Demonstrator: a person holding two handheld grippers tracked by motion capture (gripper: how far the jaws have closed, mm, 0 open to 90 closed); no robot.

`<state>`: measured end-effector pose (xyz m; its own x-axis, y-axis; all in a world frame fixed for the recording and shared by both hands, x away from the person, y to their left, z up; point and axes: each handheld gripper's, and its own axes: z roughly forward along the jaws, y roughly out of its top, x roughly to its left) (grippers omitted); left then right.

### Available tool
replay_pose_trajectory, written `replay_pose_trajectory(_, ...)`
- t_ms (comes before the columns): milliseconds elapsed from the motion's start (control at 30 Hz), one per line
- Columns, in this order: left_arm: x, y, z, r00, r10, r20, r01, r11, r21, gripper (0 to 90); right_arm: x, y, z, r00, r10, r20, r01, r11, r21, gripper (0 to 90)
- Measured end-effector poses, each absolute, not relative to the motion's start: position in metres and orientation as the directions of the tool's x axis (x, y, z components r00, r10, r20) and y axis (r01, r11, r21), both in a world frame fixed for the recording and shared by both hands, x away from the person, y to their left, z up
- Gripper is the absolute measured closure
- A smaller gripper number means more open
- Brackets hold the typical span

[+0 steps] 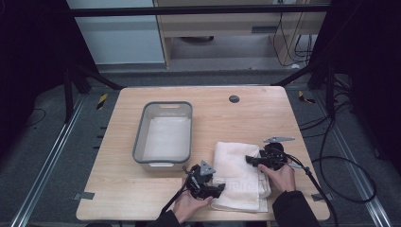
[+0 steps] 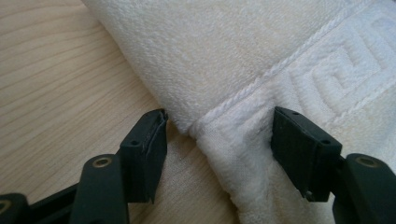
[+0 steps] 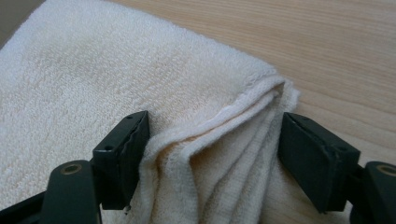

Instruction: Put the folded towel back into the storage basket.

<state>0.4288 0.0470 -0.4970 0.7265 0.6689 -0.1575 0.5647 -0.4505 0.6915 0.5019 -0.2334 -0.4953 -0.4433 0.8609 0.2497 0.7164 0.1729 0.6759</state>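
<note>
Two claws are at work on one folded white towel (image 1: pixel 239 176). Left claw (image 2: pixel 219 140) stands wide, its jaws straddling the towel's near folded edge by the woven border; the pads do not look pressed in yet. Right claw (image 3: pixel 212 149) is likewise spread, a bunched corner of stacked layers sitting between its jaws, one pad brushing the pile but not pinching it. That towel lies on the wooden counter (image 1: pixel 142 198), just right of a grey plastic basin (image 1: pixel 185 137), near the person's edge. I'd judge this the grasping step: both claws are set to pinch. Next they need to close firmly on all layers before lifting, or the fold may slip apart.
</note>
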Motion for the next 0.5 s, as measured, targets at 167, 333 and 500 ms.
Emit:
replay_pose_trajectory(167,0.4296,0.0452,-0.4966,0.738,0.657,-0.156,0.558,-0.464,0.688,38.7,0.5027,-0.2341,-0.4969,-0.446,0.853,0.272,0.724,0.165,0.670,29.2)
replay_pose_trajectory(333,0.4294,0.0439,-0.4957,0.740,0.647,-0.180,0.569,-0.461,0.681,44.9,0.5021,-0.2335,-0.4966,-0.450,0.845,0.289,0.728,0.160,0.666,36.7)
replay_pose_trajectory(500,0.4316,0.0445,-0.4957,0.750,0.622,-0.224,0.581,-0.459,0.673,55.5,0.5029,-0.2335,-0.4961,-0.445,0.823,0.353,0.756,0.134,0.641,50.5)
